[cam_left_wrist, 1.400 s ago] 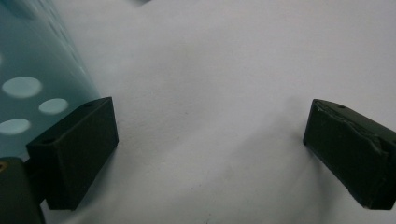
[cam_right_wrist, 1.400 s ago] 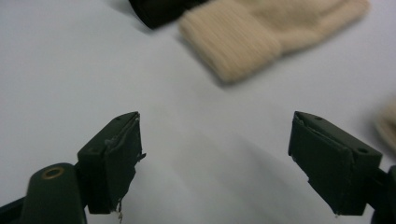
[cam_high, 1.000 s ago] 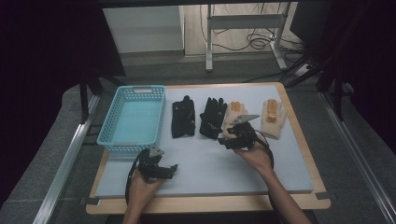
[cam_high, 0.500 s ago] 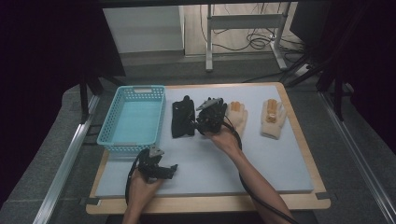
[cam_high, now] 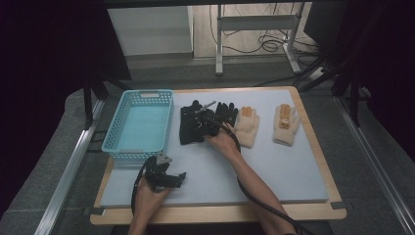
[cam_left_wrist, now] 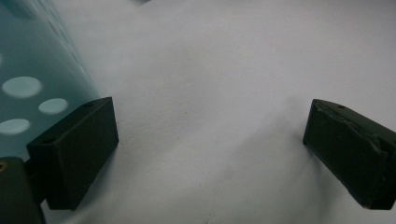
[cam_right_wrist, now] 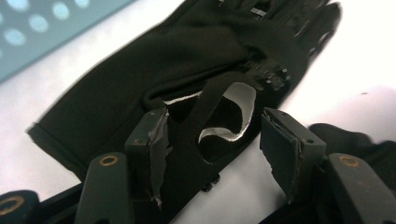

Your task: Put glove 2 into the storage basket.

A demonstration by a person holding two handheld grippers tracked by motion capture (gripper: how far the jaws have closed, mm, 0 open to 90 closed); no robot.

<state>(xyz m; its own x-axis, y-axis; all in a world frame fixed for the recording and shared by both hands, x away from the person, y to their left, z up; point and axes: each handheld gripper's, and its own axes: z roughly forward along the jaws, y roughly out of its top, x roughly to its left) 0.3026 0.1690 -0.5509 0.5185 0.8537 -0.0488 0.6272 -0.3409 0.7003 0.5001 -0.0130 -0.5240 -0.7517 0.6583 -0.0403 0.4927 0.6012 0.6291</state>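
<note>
Right gripper [cam_right_wrist: 212, 140] wide over my black glove [cam_right_wrist: 187, 70] | left gripper [cam_left_wrist: 210, 149] wide, near surface's front edge

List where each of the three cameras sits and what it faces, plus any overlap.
High view: above the person's side, looking forward and down on the table; both forearms and both grippers show.
Left gripper view: rides the left gripper, aimed low along the mat; jaws apart, basket wall beside the left jaw.
Right gripper view: rides the right gripper, facing a black glove between parted jaws.
Shared: the blue basket appears in all three; the glove in high and right views.
</note>
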